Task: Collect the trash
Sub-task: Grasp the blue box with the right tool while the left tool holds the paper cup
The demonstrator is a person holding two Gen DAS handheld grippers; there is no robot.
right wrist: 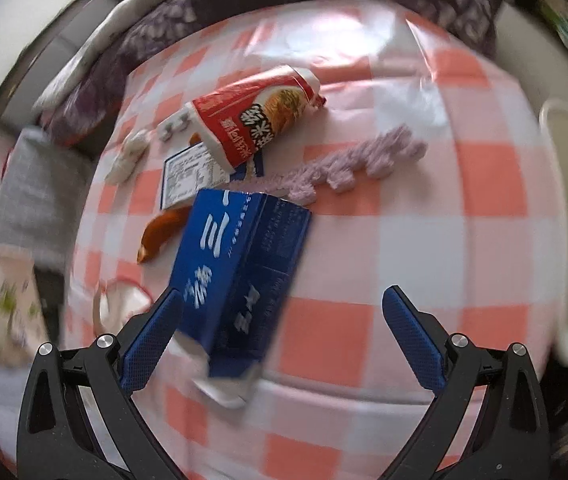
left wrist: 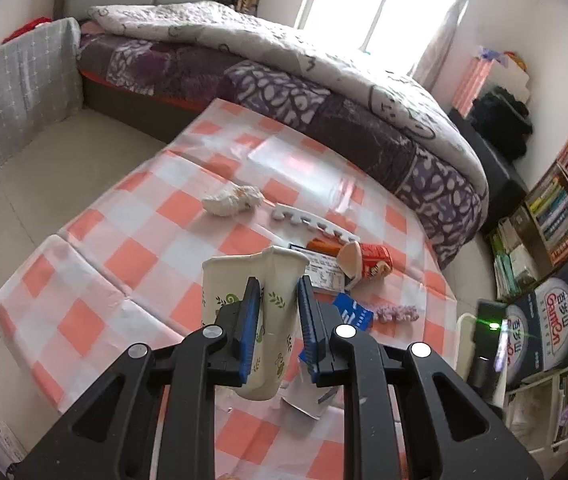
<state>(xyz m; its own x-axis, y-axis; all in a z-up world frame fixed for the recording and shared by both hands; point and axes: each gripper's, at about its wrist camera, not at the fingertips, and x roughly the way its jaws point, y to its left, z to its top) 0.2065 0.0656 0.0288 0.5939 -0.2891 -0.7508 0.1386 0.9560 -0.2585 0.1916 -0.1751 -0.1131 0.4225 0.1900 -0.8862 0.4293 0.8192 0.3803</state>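
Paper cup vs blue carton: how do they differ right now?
The paper cup is cream with green leaf prints; the blue carton is dark blue with white lettering. The cup is squeezed between the left gripper fingers, wall dented; the carton lies between the open right gripper fingers, ungripped. The cup is round; the carton is boxy. Both are empty drink containers.

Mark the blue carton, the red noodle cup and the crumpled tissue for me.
Blue rectangular cardboard carton [right wrist: 240,276]: right wrist view, on its broad printed face.
Red paper noodle cup [right wrist: 256,120]: right wrist view, on its side wall.
Crumpled white tissue [left wrist: 231,200]: left wrist view, on its middle.
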